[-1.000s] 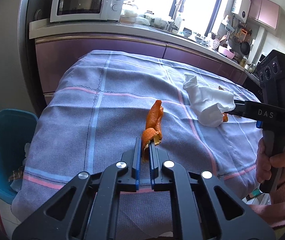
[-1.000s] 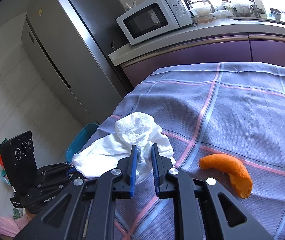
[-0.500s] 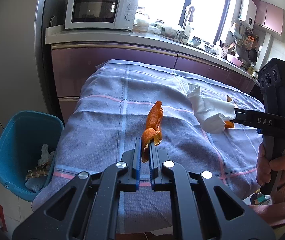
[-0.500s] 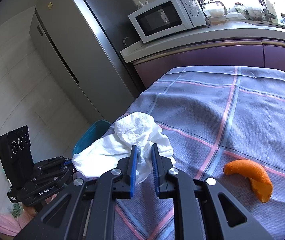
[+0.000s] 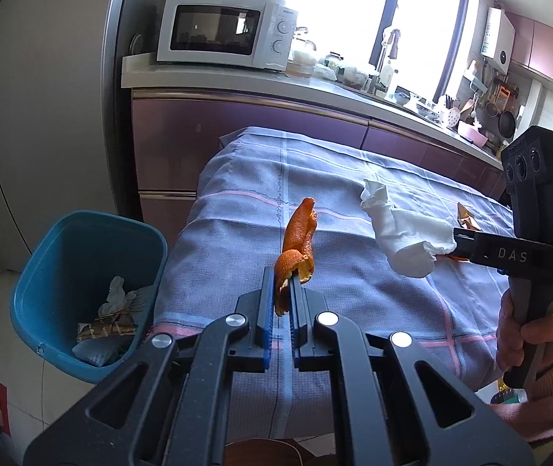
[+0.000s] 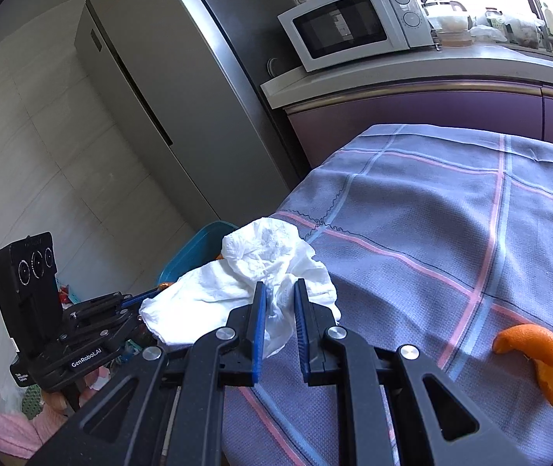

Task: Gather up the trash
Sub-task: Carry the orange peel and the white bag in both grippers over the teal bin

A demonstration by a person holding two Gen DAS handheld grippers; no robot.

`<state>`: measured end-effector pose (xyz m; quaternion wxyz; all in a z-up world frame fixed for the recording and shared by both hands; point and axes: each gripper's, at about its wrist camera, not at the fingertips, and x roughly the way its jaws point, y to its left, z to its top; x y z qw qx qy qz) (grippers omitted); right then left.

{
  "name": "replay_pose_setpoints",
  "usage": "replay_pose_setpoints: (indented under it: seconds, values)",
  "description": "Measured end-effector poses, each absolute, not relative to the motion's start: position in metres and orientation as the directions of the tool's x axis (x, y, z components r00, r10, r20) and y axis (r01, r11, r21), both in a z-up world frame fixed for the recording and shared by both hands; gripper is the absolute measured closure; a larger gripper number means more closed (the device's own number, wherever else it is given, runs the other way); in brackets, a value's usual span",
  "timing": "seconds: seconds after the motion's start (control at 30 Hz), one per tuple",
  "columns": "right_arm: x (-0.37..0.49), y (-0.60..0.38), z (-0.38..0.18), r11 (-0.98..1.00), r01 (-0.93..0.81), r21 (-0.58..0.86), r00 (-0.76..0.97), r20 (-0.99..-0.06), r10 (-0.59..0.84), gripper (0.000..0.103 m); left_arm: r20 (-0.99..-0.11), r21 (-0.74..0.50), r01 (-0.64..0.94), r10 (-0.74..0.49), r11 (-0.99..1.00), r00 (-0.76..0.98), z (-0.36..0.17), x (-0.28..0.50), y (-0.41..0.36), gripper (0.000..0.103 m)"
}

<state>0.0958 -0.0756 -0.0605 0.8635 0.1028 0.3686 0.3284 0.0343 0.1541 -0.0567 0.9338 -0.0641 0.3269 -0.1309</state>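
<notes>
Orange peel pinched in left jaws; crumpled tissue clamped in right jaws.

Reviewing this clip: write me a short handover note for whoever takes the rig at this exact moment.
Left gripper: shut on the orange peel strip, held above the table edge beside the blue bin.
Right gripper: shut on the crumpled white tissue, also off the cloth.
Done: some trash lies in the bin already; both pieces are picked up.
Left: drop both into the bin, then fetch the second orange peel and the gold wrapper on the checked tablecloth.
</notes>
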Motion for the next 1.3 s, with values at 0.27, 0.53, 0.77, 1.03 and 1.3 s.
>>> replay_pose_setpoints:
  seconds: [0.27, 0.53, 0.77, 1.03, 1.3]
  values:
    - [0.096, -0.055, -0.06, 0.749, -0.52, 0.41, 0.487, -0.578, 0.654, 0.09, -0.586, -0.21, 0.155, -0.251, 0.965, 0.771, -0.053, 0.03, 0.176, 0.096]
    - [0.097, -0.037, -0.059, 0.732, -0.551, 0.4, 0.465, -0.581, 0.668, 0.09, -0.582, -0.209, 0.105, -0.21, 0.972, 0.786, -0.05, 0.024, 0.196, 0.096]
    - [0.098, -0.019, -0.059, 0.719, -0.574, 0.392, 0.445, -0.588, 0.675, 0.09, -0.58, -0.209, 0.07, -0.182, 0.975, 0.794, -0.049, 0.021, 0.209, 0.096]
    - [0.1, -0.001, -0.057, 0.705, -0.597, 0.382, 0.43, -0.59, 0.683, 0.09, -0.583, -0.214, 0.02, -0.144, 0.977, 0.8, -0.051, 0.02, 0.23, 0.096]
    - [0.106, 0.018, -0.058, 0.69, -0.625, 0.366, 0.408, -0.6, 0.688, 0.089, -0.591, -0.215, -0.034, -0.102, 0.976, 0.8, -0.055, 0.019, 0.251, 0.096]
